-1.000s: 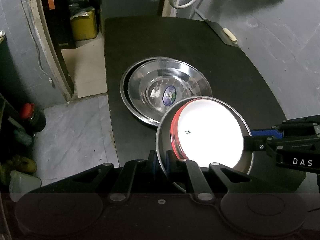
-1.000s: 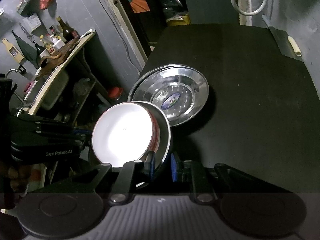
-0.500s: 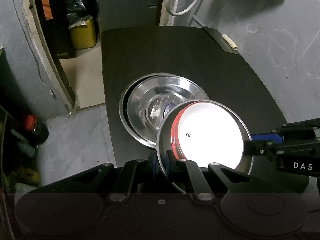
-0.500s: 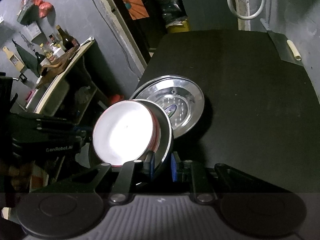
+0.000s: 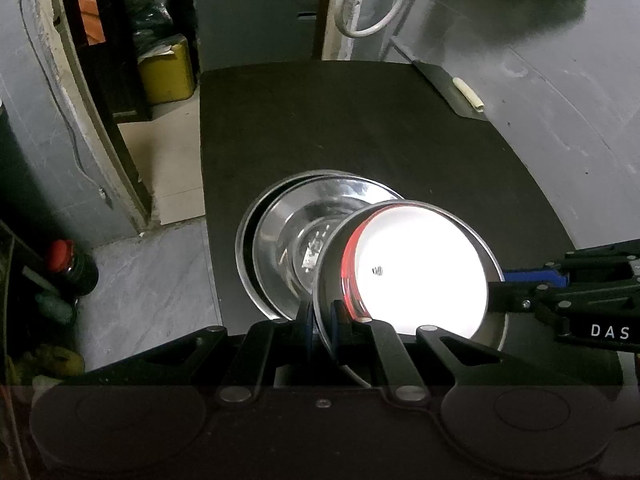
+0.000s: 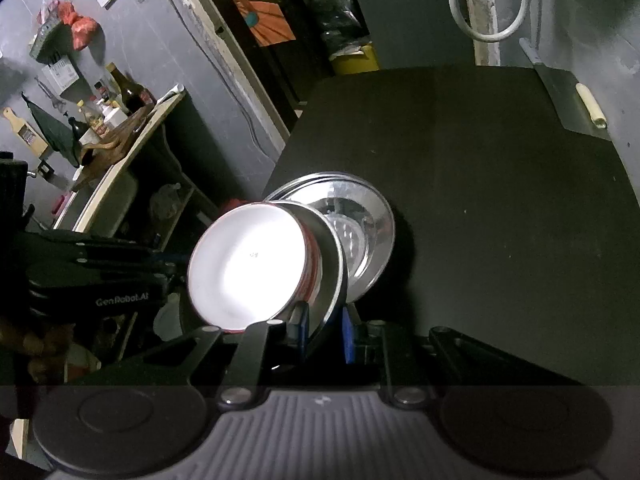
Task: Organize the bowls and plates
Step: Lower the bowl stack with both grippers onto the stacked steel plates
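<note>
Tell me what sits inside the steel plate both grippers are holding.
A white bowl with a red outside sits inside the steel plate. The bowl covers the plate's centre, hiding anything beneath.

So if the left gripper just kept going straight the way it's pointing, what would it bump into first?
Probably the steel plates stacked on the black table, just past the dish the left gripper is clamping; depth is hard to judge.

Stacked shiny steel plates point(image 5: 280, 240) occupy the near left part of the black rectangular tabletop point(image 5: 360, 128), its only obstruction; the far half and right side lie open to a gripper. A flat steel cleaver with a pale handle point(image 5: 460, 88) lies beyond the far right corner.
</note>
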`<state>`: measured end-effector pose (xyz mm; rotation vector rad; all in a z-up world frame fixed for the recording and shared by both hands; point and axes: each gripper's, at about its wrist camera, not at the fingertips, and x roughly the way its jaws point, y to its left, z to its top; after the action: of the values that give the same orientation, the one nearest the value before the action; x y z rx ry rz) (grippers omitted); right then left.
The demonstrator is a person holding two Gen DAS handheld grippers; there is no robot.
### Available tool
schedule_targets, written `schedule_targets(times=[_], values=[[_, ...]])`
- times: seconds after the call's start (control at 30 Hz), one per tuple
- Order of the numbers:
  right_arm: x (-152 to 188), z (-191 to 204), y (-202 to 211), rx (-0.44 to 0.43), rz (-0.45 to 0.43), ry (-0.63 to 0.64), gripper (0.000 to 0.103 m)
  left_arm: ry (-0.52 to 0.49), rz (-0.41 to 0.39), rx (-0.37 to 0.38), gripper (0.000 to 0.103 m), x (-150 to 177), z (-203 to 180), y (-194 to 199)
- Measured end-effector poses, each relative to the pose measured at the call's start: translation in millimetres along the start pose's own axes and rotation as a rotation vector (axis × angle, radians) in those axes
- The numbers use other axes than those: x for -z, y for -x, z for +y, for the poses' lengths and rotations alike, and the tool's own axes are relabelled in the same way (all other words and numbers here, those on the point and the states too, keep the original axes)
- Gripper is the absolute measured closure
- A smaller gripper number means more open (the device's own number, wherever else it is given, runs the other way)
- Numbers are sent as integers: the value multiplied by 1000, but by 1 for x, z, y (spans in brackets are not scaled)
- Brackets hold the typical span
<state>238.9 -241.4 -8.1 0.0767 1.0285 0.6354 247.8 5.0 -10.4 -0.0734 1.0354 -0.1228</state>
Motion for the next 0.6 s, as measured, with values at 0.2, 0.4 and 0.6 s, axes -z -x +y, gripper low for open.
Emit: schedule_targets(times=[0.2,0.4,0.6], values=[[-11,-7,-12,-11,6,4,83,14,8,-17,95,-14,2,-12],[-19,-16,-24,-27,8,-9,83,18,25,-34,95,-27,6,-24],[-24,-24,-34,-31,24,-18,83,16,40,-42,96,-37,7,-36]])
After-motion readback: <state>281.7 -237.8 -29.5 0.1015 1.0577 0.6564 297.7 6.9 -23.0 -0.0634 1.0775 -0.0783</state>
